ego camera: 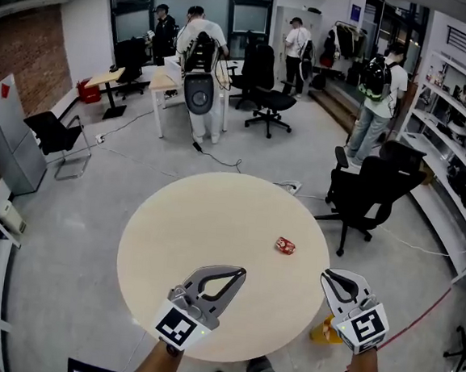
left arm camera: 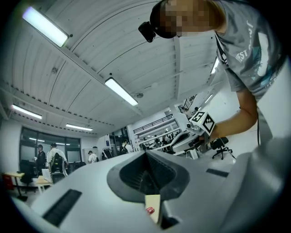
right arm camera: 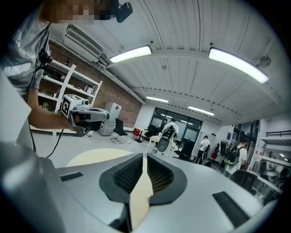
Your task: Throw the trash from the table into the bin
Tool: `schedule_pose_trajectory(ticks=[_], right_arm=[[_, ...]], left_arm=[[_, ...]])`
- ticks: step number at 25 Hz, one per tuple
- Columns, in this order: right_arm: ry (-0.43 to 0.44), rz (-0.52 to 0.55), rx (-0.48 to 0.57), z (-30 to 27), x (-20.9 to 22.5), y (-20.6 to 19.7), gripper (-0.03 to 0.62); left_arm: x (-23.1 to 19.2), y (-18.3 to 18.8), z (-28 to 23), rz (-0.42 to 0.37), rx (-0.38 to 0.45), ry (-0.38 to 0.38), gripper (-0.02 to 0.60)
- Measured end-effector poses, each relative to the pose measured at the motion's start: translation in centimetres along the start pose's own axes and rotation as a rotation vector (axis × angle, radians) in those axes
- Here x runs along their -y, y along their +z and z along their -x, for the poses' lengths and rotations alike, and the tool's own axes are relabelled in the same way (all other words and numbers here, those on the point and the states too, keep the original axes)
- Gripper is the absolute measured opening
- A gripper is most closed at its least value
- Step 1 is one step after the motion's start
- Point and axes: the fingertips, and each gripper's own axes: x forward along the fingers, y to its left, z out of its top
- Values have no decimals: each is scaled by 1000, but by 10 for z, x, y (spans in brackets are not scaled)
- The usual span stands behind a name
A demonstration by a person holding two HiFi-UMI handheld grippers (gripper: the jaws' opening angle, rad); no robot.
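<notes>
The small red trash (ego camera: 284, 245) sits alone on the round table (ego camera: 171, 241), toward its right edge, since the left gripper (ego camera: 236, 275) and right gripper (ego camera: 329, 278) hang at the near edge, jaws closed together and holding nothing.

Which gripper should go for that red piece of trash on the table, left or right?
Left, narrowly. The left gripper is over the table, aimed at the red trash. The right gripper sits at the table's edge, about as near. Both are shut and must open.
</notes>
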Motion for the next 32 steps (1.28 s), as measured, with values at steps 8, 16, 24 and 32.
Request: schedule_pose_trajectory(ticks=[8, 16, 24, 32], right_arm=[[196, -69, -129, -129, 40, -93, 150], [357, -128, -375, -255, 75, -239, 328], [457, -136, -598, -344, 77, -373, 336], [515, -154, -752, -383, 87, -456, 371]], left_arm=[[-39, -79, -43, 80, -119, 72, 41], [-68, -168, -87, 215, -222, 123, 40], [-86, -240, -119, 391, -207, 217, 40], [-95, -289, -137, 433, -265, 225, 40]])
